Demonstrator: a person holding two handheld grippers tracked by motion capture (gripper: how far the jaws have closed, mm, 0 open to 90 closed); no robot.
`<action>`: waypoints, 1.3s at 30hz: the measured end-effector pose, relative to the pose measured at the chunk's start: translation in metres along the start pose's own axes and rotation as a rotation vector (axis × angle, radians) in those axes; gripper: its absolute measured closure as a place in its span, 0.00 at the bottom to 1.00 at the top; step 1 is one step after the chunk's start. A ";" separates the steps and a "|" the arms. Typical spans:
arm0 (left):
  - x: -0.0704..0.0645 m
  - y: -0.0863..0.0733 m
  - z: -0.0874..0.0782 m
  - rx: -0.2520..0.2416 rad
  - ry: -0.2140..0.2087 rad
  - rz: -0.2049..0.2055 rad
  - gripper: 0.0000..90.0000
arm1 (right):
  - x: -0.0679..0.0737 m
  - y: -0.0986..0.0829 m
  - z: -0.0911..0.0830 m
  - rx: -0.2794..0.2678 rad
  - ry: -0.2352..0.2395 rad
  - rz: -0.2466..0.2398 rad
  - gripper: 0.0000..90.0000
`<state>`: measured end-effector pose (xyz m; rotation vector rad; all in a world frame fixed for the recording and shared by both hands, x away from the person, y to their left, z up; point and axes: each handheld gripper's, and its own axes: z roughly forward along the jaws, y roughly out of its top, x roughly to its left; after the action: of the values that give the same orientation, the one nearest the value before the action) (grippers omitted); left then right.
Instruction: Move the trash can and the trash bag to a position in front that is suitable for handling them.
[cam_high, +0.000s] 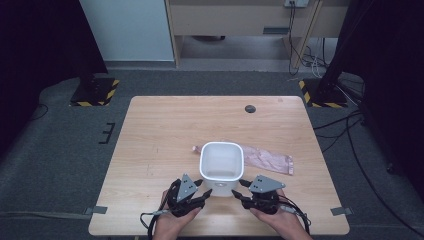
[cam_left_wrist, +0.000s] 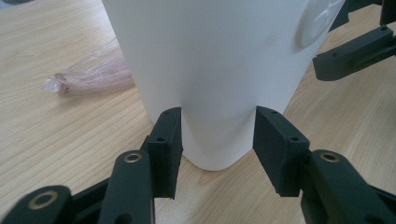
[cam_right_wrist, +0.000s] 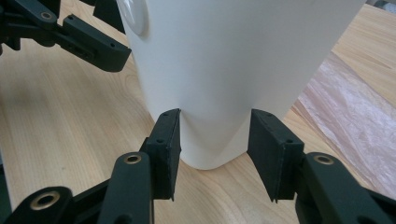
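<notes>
Bin (cam_high: 221, 161) near the tabletop's (cam_high: 150, 130) front edge is flanked: left gripper (cam_left_wrist: 217, 133) and right gripper (cam_right_wrist: 214, 133), jaws spread around its near corners, seemingly touching; lifting remains.

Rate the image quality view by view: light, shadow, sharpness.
High view: even overhead light, dark corners, white bin bright and sharp. Left gripper view: bin wall close and slightly soft, faint shadow at its base, left tongs crisp. Right gripper view: similar, pink plastic bag mildly blurred.
</notes>
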<state>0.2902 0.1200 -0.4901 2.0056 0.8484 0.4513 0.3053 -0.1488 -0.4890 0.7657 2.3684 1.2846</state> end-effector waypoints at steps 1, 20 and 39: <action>0.000 0.000 0.001 -0.001 0.002 0.003 0.58 | 0.000 0.000 0.000 0.001 -0.003 0.005 0.61; 0.019 -0.002 -0.004 0.009 0.060 -0.046 0.19 | -0.022 -0.006 -0.007 0.031 -0.026 0.053 0.29; 0.108 -0.004 0.030 0.101 0.222 -0.112 0.06 | -0.120 0.001 0.007 0.058 -0.177 0.107 0.22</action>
<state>0.3822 0.1806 -0.5107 2.0120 1.1343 0.5845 0.4046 -0.2159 -0.4874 0.9929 2.2578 1.1412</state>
